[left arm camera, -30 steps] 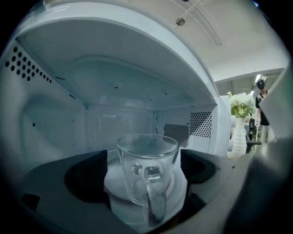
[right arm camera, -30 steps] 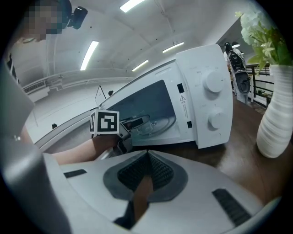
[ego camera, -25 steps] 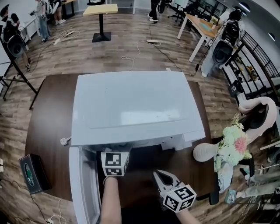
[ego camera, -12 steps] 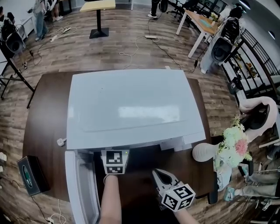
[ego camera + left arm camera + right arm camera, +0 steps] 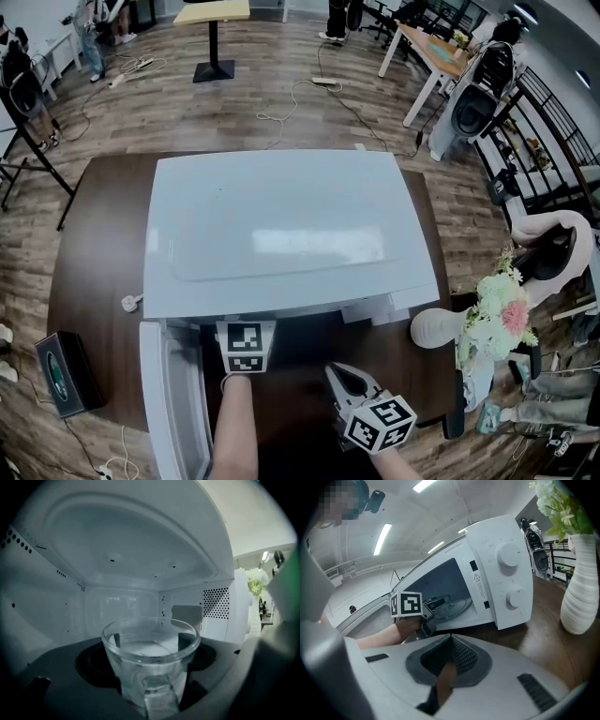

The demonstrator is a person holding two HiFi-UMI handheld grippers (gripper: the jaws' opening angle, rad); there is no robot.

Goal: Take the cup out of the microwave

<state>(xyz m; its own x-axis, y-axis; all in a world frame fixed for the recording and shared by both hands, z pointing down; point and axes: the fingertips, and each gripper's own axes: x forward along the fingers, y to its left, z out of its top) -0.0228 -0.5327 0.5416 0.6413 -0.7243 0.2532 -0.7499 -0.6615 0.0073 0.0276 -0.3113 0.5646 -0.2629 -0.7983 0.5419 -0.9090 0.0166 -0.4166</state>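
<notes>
A clear glass cup stands on the turntable inside the white microwave, its handle toward me. My left gripper reaches into the cavity and its jaws are closing, one on each side of the cup. The dark fingers show through the glass, and I see no firm press. From the head view only its marker cube shows, under the microwave's front edge. My right gripper hovers shut and empty in front of the microwave, over the table. The right gripper view shows the cup inside the cavity.
The microwave door hangs open toward the lower left. A white vase of flowers stands on the table to the right of the microwave. A dark tissue box sits at the table's left edge.
The head view has shifted slightly. Both grippers keep their places.
</notes>
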